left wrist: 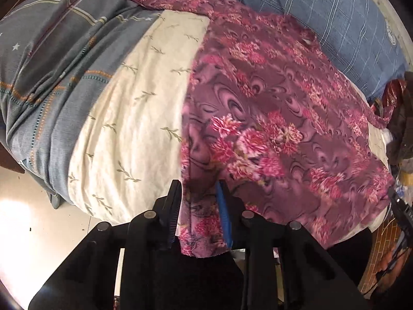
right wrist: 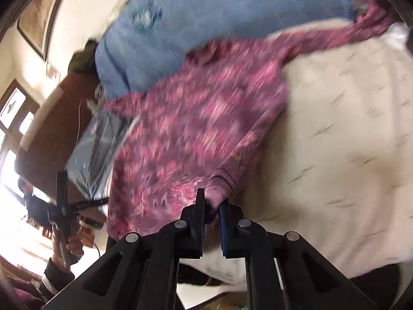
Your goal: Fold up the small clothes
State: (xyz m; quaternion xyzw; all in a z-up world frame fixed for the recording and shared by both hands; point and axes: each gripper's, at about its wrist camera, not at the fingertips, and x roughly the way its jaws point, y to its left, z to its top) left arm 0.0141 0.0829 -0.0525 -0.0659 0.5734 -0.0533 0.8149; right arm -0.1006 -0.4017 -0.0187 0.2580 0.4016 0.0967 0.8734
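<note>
In the left wrist view, my left tongs (left wrist: 198, 193) are pinching the near edge of the purple flowered garment (left wrist: 271, 118). A fold of the cloth sits between the black finger and the blue-padded finger, and a loose end hangs down below them. The garment is spread over the cream bedsheet (left wrist: 129, 118) with its small leaf print, and it covers the right half of the bed. One sleeve reaches away to the far side, onto the grey patterned quilt (left wrist: 56, 59). Behind the garment lies a blue checked blanket (left wrist: 322, 7). At the left I see a pale floor (left wrist: 31, 219) under the bed edge.

In the right wrist view, the picture is blurred. My right tongs (right wrist: 212, 204) are pressed on a bunched corner of the same garment (right wrist: 185, 129), which is gripped between the two fingers. From there the cloth rises to the left and upward, and a sleeve stretches to the far right over the bedsheet (right wrist: 335, 134). The blue blanket (right wrist: 206, 13) lies beyond. At the lower left, a hand (right wrist: 73, 245) holds the other gripper handle.
</note>
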